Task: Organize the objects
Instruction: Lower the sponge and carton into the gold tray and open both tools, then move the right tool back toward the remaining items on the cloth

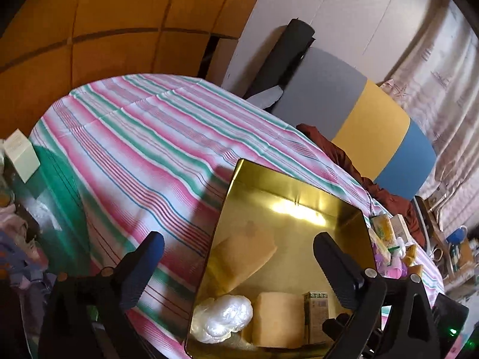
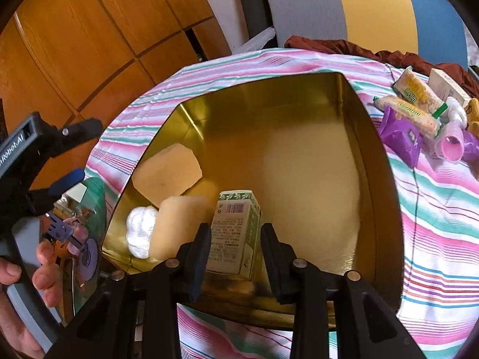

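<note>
A gold metal tin [image 2: 371, 161] stands on the striped tablecloth. In it lie a white plastic wad [image 2: 139, 230], a yellow sponge [image 2: 176, 227] and a small green-and-white carton [image 2: 236, 233]. My right gripper [image 2: 236, 257] is over the tin's near edge, its fingers on both sides of the carton with small gaps showing. The tin also shows in the left wrist view [image 1: 353, 218], with the carton [image 1: 314, 317] at its near end. My left gripper [image 1: 239, 257] is open and empty, straddling the tin's left wall.
A pile of loose items lies to the right of the tin: snack packets [image 2: 416, 110], a purple pouch [image 2: 401, 137], a pink tube [image 2: 449, 143], a white box [image 2: 446, 86]. A wooden cabinet [image 2: 74, 45] and a grey, yellow and blue chair back [image 2: 359, 9] stand behind the table.
</note>
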